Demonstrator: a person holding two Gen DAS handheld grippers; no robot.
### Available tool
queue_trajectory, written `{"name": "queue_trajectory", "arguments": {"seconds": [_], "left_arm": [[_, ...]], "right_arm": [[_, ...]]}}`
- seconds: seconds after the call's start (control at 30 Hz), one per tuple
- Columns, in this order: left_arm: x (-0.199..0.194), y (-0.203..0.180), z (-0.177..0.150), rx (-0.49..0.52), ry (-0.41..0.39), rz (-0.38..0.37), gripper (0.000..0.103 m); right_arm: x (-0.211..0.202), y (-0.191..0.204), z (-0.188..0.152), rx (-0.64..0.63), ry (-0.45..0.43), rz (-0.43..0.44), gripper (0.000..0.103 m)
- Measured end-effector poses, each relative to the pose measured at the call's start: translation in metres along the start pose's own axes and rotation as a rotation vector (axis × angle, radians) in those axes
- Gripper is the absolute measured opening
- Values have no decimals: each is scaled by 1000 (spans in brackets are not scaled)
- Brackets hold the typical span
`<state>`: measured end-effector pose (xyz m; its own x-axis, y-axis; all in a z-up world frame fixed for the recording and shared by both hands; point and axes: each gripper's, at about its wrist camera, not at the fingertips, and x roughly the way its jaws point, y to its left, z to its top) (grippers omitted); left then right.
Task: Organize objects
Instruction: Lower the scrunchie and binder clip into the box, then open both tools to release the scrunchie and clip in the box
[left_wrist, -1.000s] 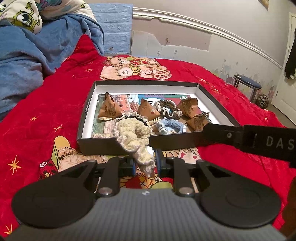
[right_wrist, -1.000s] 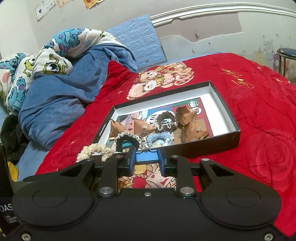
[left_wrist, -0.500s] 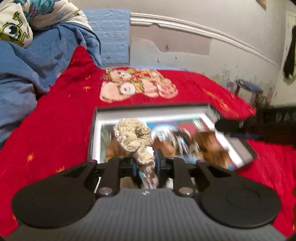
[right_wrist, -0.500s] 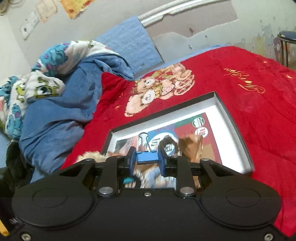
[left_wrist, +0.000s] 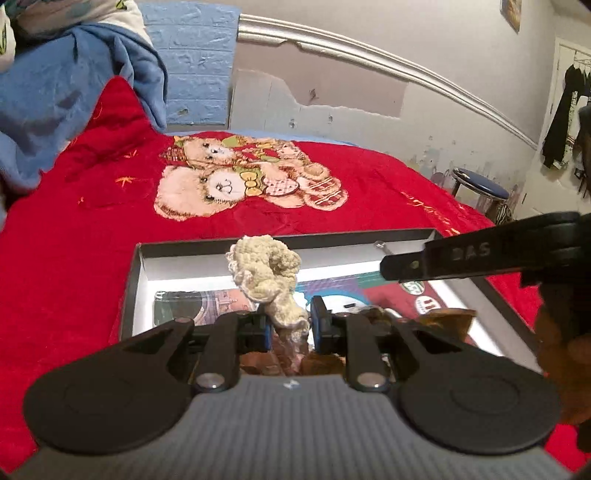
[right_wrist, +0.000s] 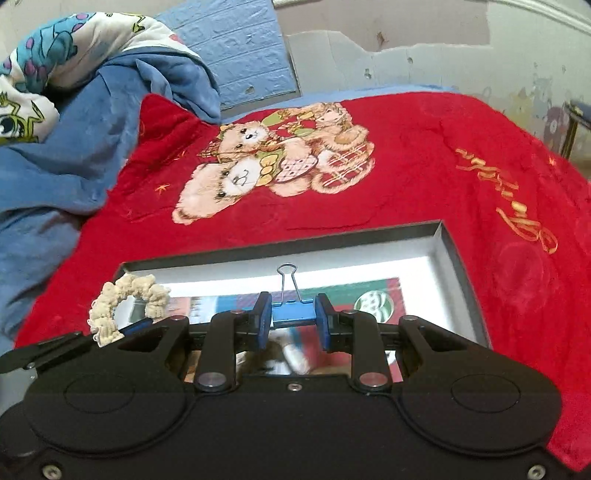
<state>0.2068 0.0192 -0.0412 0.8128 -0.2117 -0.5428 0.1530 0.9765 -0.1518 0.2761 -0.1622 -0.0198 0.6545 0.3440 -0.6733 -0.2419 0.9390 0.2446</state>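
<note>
My left gripper (left_wrist: 289, 325) is shut on a cream crocheted scrunchie (left_wrist: 266, 271) and holds it above the open black box (left_wrist: 129, 280). My right gripper (right_wrist: 293, 320) is shut on a blue binder clip (right_wrist: 293, 314) with a wire handle, also above the box (right_wrist: 452, 254). The scrunchie (right_wrist: 127, 299) and the left gripper's finger show at the left of the right wrist view. The right gripper's finger (left_wrist: 461, 258) crosses the left wrist view at the right. Brown paper packets (left_wrist: 443, 319) lie in the box, mostly hidden by the grippers.
The box lies on a red blanket (left_wrist: 74, 240) with a teddy bear print (right_wrist: 269, 162). A blue quilt (right_wrist: 74, 129) is heaped at the left. A wall runs behind the bed. A blue stool (left_wrist: 476, 188) stands at the right.
Both grippers have moved forward and up over the box, carrying the scrunchie and the binder clip. The box's contents have dropped below the grippers in view.
</note>
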Motion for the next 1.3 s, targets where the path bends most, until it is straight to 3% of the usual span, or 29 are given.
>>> {"name": "queue_trajectory", "arguments": {"seconds": [0.43,0.6,0.77,0.87,0.9,0.97,1.03,1.13,1.2,1.3], "left_arm": [[6,1,2,-34,38,-53,25],[11,-6,-2,-18,53,-51,35],[14,-9,-6,-23,62,-35,61],[7,-9,-5,-8,64,-40,74],[3,-11,-4,13,71,-47,81],[-7,-16,-1,57,82,-49,85],[-20,-21,6,73,83,-42,86],[-44,-28,18,69,79,-46,100],[-67,-32,24,54,45,-9,103],[-105,-40,26,27,60,77,103]], "right_arm": [[11,4,-13,-63,17,-9,25],[14,6,-14,-65,29,1,25],[17,3,-14,-44,45,14,26],[11,3,-15,-47,35,32,45],[6,3,-15,-50,22,34,48],[-6,3,-13,-51,2,45,50],[-22,2,-9,-38,-22,61,56],[-60,-6,-6,24,-68,99,70],[-92,-13,-10,61,-111,114,85],[-142,-17,-25,73,-161,90,97]]}}
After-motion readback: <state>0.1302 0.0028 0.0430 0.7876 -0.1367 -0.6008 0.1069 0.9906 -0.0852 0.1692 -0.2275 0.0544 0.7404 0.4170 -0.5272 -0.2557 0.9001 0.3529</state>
